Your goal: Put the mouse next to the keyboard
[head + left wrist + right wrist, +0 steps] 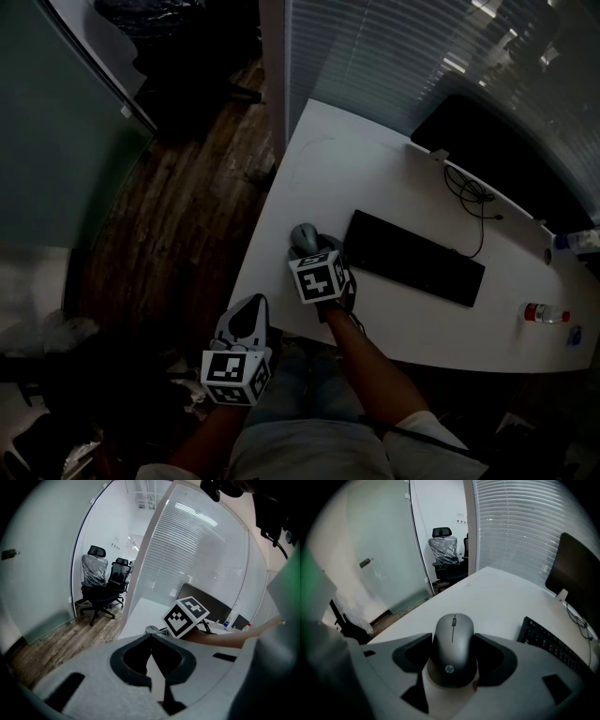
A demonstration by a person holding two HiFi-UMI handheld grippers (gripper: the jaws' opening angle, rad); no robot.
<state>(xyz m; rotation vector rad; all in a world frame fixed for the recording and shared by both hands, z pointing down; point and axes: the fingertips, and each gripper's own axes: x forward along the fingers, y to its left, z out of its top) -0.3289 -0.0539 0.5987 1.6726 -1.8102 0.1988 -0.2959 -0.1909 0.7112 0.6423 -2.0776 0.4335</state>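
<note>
Near left front corner of white tabletop (328,169): grey oval computer mouse (453,660), flat, long axis straight ahead between jaws of right claw (453,637). Spread wide, pads against both flanks, no gap visible, so gripped by the look. Just to right, long black keyboard (417,258), apart, bare surface between; short move rightward enough, probably. Edges close at left and front, so no drifting there. Closed together and empty, left claw (151,638), off tabletop above wooden floor (187,216).
</note>
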